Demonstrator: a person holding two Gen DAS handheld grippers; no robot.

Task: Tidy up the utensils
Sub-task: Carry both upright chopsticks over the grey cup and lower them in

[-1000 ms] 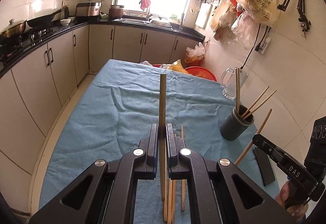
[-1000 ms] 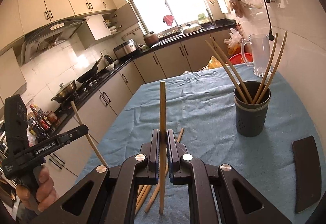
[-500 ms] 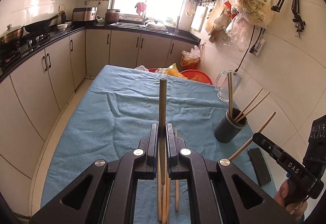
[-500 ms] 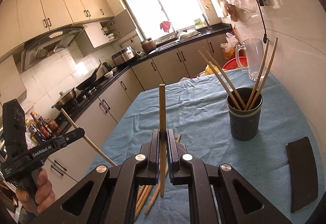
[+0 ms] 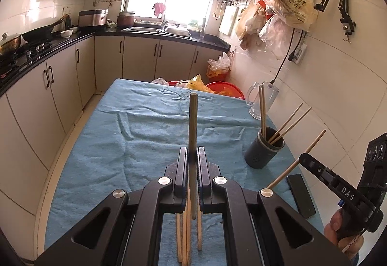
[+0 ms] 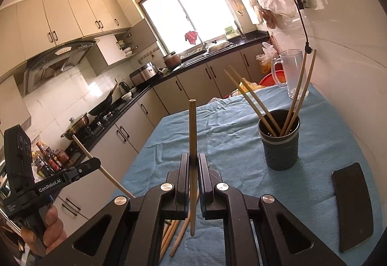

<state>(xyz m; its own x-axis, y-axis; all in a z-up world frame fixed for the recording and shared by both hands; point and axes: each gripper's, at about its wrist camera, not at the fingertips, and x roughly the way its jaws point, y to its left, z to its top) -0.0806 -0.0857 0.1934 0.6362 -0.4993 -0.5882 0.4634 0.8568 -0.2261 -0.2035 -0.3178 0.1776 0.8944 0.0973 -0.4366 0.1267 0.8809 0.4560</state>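
On my far left runs the black kitchen worktop (image 5: 36,48) with a dark wok (image 5: 38,34) on the hob, well apart from where I work. My left gripper (image 5: 192,157) is clenched on a single light wooden chopstick (image 5: 193,125), which stands nearly upright between the jaws, its top end over the blue towel-covered desk (image 5: 121,145). Below that gripper, several loose wooden chopsticks (image 5: 185,237) lie side by side on the cloth at the near edge, partly hidden by the gripper's black body.

Further right, my right gripper (image 6: 192,167) is likewise shut tight on a second pale wooden chopstick (image 6: 192,130), held upright, its lower end hanging free above the cloth. To the right of it stands the dark grey round utensil holder (image 6: 280,150) on the desk, already carrying four chopsticks that lean outward in two pairs, so the opening between them is narrow. Behind the holder, near the wall, is a clear glass mug with a handle (image 6: 290,72), and past the far edge of the desk a red plastic basin (image 5: 225,89). A flat black phone-like slab (image 6: 352,208) lies on the cloth near the holder, towards the right edge. White plastic bags (image 5: 290,5) hang from the wall hooks above.
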